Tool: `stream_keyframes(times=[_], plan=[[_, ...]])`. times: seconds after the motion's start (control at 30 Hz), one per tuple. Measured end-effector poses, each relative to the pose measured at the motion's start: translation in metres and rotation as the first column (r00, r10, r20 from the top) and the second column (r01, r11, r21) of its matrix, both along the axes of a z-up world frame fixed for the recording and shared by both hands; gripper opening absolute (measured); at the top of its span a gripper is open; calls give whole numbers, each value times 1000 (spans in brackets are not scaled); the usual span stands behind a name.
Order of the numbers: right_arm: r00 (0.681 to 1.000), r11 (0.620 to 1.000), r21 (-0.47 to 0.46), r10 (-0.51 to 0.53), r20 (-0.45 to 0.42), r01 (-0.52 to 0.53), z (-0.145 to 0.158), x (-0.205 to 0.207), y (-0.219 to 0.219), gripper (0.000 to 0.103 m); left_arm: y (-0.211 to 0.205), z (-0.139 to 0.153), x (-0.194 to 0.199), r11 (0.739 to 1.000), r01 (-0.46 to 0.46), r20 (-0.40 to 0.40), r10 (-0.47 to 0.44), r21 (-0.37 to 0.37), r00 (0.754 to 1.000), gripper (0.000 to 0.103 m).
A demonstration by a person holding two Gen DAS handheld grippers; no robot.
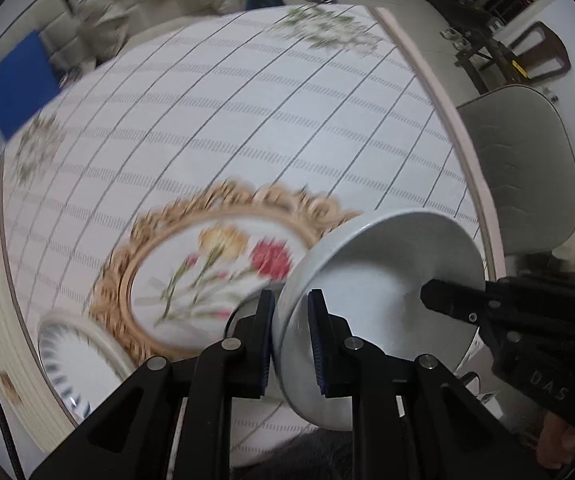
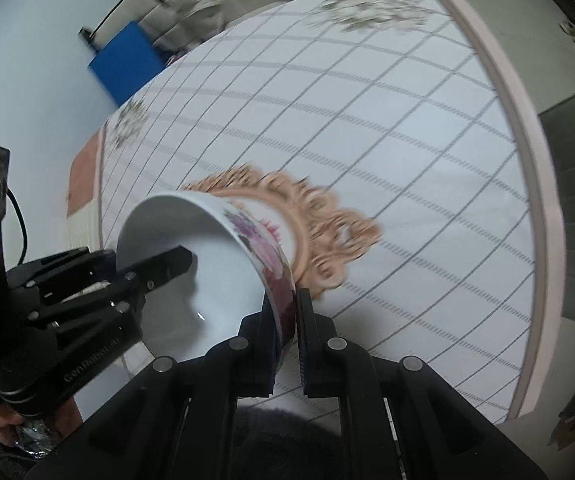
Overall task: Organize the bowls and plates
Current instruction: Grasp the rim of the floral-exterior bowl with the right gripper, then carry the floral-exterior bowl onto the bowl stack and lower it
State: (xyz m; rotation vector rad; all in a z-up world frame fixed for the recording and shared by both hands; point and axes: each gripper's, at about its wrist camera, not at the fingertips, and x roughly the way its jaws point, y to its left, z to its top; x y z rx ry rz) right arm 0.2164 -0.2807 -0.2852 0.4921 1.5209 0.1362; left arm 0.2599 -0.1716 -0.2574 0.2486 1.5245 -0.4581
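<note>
White checked tablecloth (image 1: pixel 215 128) covers the table and fills most of both views, its pink edge curving down the right side of each frame. Grey chair (image 1: pixel 523 168) stands just off that edge at the right of the left wrist view.

Gold-rimmed plate (image 1: pixel 191 264) with red and yellow flowers lies flat on the cloth, lower centre of the left wrist view; the right wrist view shows only its scrolled gold border past the bowl. Second, smaller dish (image 1: pixel 75 360) with a dark blue dashed rim sits at the lower left of the left wrist view, touching or just overlapping the gold border; motion blur hides which.

White bowl (image 1: pixel 371 296) is off the table, tilted steeply, held at lower centre of both frames in front of the plate. Its outside carries a pink-purple flower print, seen in the right wrist view.

Left gripper (image 1: pixel 291 340) pinches the bowl's rim, one finger inside, one outside. Right gripper (image 2: pixel 287 332) pinches the opposite wall the same way, jaws closed on it. Each gripper shows in the other's view, one finger reaching into the bowl.

Progress, judged: early to middle. Bowl is lifted but not set down anywhere. Plate and small dish lie side by side, not stacked. Left to do, likely: place the bowl, then gather the flat pieces. Both frames are blurred, so finer detail is uncertain.
</note>
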Motion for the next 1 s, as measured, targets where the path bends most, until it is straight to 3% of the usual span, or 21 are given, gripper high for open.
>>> stream_keyframes(times=[0.3, 0.53, 1.0], plan=[[995, 997, -33, 73, -61, -75, -27, -8, 50, 10, 47, -30, -11, 994, -109, -64, 108, -10, 992, 15], [992, 994, -71, 80, -93, -87, -48, -2, 51, 9, 51, -54, -14, 993, -119, -106, 117, -11, 987, 14], [986, 984, -124, 111, -122, -126, -51, 5, 55, 10, 54, -59, -22, 991, -130, -134, 126, -22, 983, 14]])
